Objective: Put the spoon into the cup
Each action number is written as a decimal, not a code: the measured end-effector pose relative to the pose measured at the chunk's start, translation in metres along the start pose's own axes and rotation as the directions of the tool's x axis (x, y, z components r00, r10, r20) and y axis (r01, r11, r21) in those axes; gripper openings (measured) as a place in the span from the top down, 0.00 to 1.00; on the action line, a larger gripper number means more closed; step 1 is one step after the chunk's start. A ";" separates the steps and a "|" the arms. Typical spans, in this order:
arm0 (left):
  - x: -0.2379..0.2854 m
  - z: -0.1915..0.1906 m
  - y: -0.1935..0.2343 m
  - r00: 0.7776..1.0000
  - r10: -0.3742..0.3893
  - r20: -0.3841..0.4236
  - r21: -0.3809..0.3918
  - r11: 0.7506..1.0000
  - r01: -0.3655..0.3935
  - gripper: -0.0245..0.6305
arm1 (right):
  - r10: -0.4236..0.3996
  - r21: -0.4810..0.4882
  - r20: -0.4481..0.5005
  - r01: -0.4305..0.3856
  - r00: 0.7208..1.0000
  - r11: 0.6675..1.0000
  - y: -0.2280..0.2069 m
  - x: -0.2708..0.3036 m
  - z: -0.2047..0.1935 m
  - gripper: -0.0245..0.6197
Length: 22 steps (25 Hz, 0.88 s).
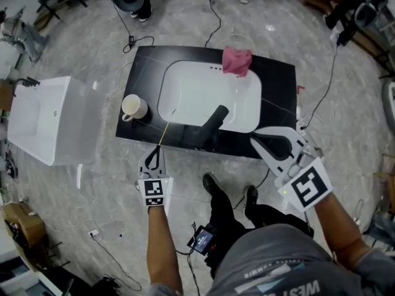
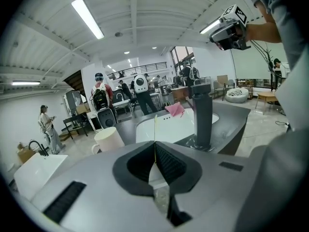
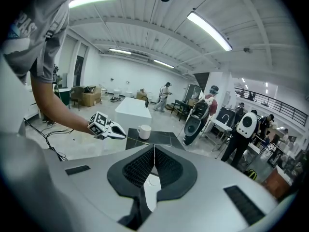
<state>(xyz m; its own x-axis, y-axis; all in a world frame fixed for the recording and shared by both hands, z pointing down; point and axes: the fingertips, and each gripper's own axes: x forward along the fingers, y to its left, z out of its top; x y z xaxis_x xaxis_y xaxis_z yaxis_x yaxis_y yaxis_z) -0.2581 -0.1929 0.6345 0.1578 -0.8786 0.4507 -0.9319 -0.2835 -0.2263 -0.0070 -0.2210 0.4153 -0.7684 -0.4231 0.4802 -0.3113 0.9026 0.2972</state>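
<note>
Left gripper (image 1: 158,150) jaws pinch the thin spoon (image 1: 166,128); right gripper (image 1: 259,139) jaws are closed, empty. The spoon's tip should be centred above the cup (image 1: 133,106) before lowering.

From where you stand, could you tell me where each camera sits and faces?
Head view: on the person's head, facing steeply down at counter, sink, cup; both forearms, legs, left gripper, right gripper show.
Left gripper view: on that gripper, along jaws shut on the spoon, toward cup and faucet; right arm shows.
Right gripper view: on that gripper, along empty shut jaws, toward the cup; left arm shows.
Shared: the cup, in all three.
</note>
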 end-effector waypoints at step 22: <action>-0.024 0.016 0.075 0.993 0.115 -0.001 -0.005 0.993 -0.115 0.96 | -0.040 -0.027 0.036 0.041 0.999 0.999 -0.015 0.000 0.036 0.91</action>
<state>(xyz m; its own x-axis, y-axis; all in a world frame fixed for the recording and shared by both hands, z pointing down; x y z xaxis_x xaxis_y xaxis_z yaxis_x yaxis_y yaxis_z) -0.3265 -0.1993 0.5934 0.0491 -0.9051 0.4224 -0.9456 -0.1783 -0.2721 -0.0222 -0.2319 0.3816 -0.7752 -0.4557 0.4375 -0.3276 0.8821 0.3384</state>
